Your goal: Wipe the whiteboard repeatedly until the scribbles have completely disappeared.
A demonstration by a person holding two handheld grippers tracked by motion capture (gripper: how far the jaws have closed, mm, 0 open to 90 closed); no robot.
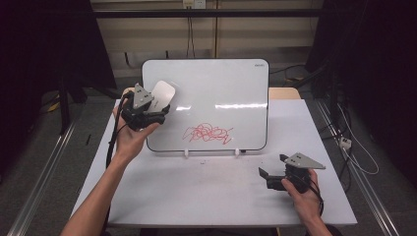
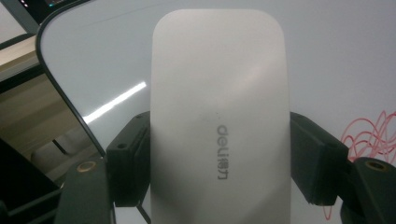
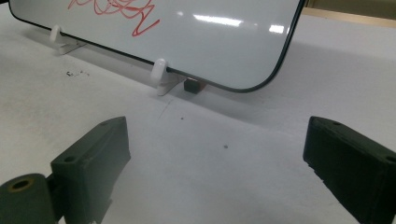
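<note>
A whiteboard stands tilted on the table, with a red scribble low in its middle. My left gripper is held up at the board's left edge, shut on a white eraser. In the left gripper view the eraser sits between both black pads, its flat face toward the camera, with the board and part of the scribble behind it. My right gripper rests low over the table's front right, open, nothing between its fingers. Its own view shows the board's lower edge and scribble ahead.
Two white clip feet hold up the board; one foot is close ahead in the right gripper view, with a small dark block beside it. The grey table spreads in front of the board. Cables and metal rails run along both sides.
</note>
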